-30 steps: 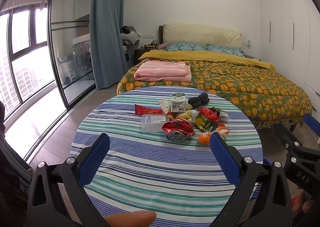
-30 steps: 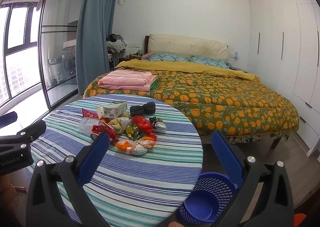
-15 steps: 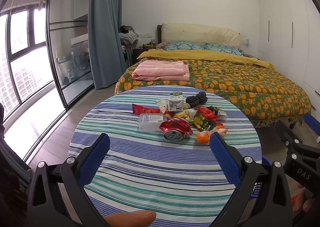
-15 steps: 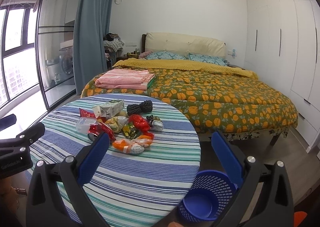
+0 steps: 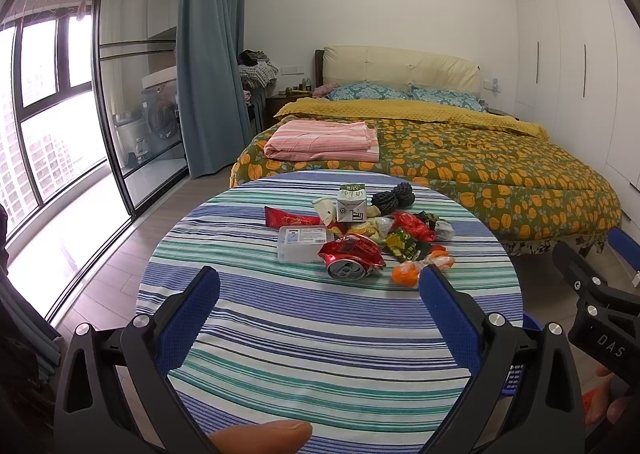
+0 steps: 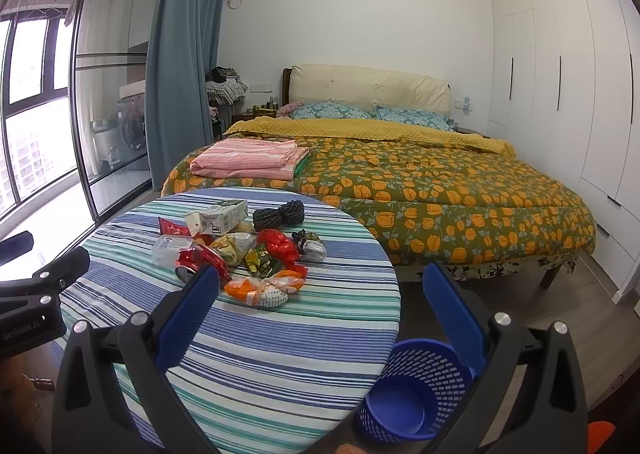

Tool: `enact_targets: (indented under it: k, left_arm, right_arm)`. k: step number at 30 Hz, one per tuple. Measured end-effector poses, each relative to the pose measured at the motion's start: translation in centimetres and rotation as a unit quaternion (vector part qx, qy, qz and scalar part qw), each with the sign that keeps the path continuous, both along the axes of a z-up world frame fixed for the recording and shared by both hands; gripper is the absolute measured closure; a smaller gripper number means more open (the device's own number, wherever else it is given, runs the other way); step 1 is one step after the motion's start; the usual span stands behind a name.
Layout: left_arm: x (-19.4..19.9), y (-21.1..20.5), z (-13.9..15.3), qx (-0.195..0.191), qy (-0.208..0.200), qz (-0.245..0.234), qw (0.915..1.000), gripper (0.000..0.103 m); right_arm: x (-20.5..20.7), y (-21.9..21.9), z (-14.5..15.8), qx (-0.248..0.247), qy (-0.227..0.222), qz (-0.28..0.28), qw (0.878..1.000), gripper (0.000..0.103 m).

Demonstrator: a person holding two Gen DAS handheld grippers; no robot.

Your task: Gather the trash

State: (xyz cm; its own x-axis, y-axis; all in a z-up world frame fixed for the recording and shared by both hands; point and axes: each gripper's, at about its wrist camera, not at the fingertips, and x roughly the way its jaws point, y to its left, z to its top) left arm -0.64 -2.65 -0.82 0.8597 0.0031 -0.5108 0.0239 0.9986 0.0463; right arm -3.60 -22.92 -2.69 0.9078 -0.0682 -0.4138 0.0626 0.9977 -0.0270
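A heap of trash lies on the round striped table [image 5: 304,334]: a crushed red can [image 5: 352,256], a clear plastic box [image 5: 302,242], a milk carton [image 5: 352,203], a red wrapper [image 5: 290,219], a green wrapper [image 5: 404,246], an orange wrapper [image 5: 420,266] and a black coil [image 5: 394,196]. My left gripper [image 5: 318,318] hovers open over the near table, short of the heap. My right gripper [image 6: 318,318] is open at the table's right edge, above a blue mesh basket [image 6: 412,394] on the floor. The same can [image 6: 200,260] shows there.
A bed [image 6: 420,182] with an orange-flowered cover and folded pink bedding [image 6: 248,162] stands just behind the table. White wardrobes [image 6: 580,94] line the right wall. A glass sliding door [image 5: 132,94] and blue curtain [image 5: 208,54] are at the left.
Both grippers have drawn back slightly; the table and heap sit a little farther off and lower in view. Both jaws stay open.
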Motion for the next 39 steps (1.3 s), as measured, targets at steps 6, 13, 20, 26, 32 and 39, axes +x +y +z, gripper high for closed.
enact_targets:
  k: [6, 13, 20, 26, 32, 39]
  left_arm:
    - [0.07, 0.14, 0.02, -0.001, 0.001, 0.0, 1.0, 0.004]
    - [0.05, 0.09, 0.0, -0.001, 0.001, 0.0, 1.0, 0.004]
    - [0.23, -0.2, 0.0, -0.002, 0.002, -0.001, 1.0, 0.004]
    - [0.23, -0.19, 0.0, -0.002, 0.002, -0.001, 1.0, 0.004]
    - [0.24, -0.17, 0.01, -0.002, 0.002, -0.001, 1.0, 0.004]
    - [0.22, -0.34, -0.02, -0.002, 0.002, -0.001, 1.0, 0.004]
  right_arm:
    - [-0.02, -0.03, -0.01, 0.0, 0.0, 0.0, 1.0, 0.004]
    - [-0.03, -0.07, -0.02, 0.0, 0.0, 0.0, 1.0, 0.004]
    - [-0.06, -0.07, -0.01, 0.0, 0.0, 0.0, 1.0, 0.004]
    - [-0.05, -0.09, -0.02, 0.0, 0.0, 0.0, 1.0, 0.005]
    - [0.0, -0.21, 0.02, 0.0, -0.001, -0.001, 1.0, 0.004]
    - [0.0, -0.23, 0.01, 0.0, 0.0, 0.0, 1.0, 0.004]
